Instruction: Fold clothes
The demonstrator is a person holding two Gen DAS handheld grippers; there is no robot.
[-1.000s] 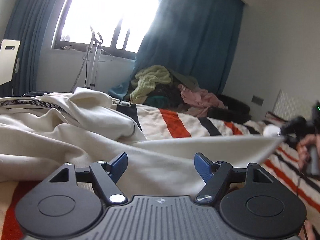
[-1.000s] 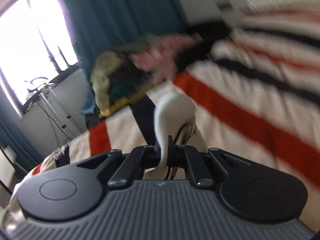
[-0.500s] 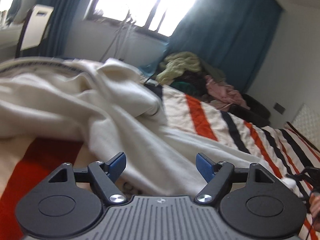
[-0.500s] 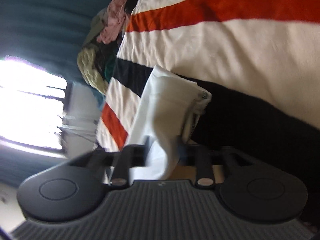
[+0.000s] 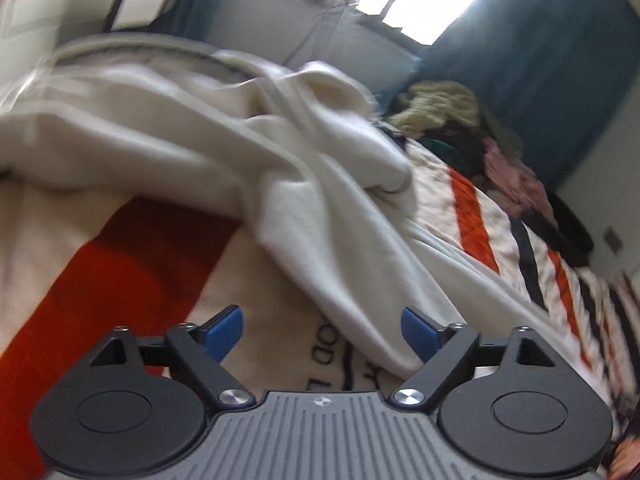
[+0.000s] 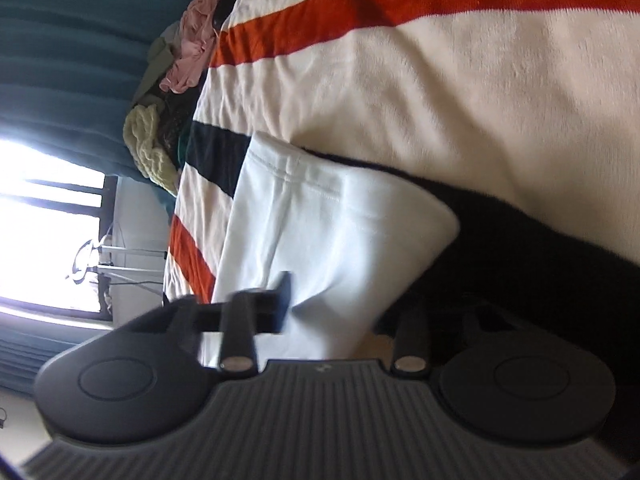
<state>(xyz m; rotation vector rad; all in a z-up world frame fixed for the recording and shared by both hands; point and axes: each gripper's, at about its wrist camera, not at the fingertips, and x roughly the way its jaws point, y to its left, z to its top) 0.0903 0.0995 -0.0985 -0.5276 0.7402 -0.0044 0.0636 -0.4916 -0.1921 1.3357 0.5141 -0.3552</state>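
Cream garment [image 5: 248,148] lies crumpled on striped blanket [image 5: 472,216] on the bed, one long part running toward lower right. Left claw [image 5: 322,330] spread wide, empty, low over blanket just beside garment edge. Right claw [image 6: 344,300] parted, white cuff end [image 6: 320,224] lying between its fingers on the blanket, view rolled sideways. Clothes pile [image 5: 452,120] at far end by curtain [image 5: 552,60].

Soft cream garment [image 5: 256,148], a smooth matt knit, lies crumpled on the fleecy striped blanket [image 5: 472,216], whose pile looks fuzzy. The left gripper [image 5: 322,330] is matt black plastic with blue pads and shiny metal screws. By the right gripper [image 6: 340,304], white cloth [image 6: 320,232], stitched hem, smooth.
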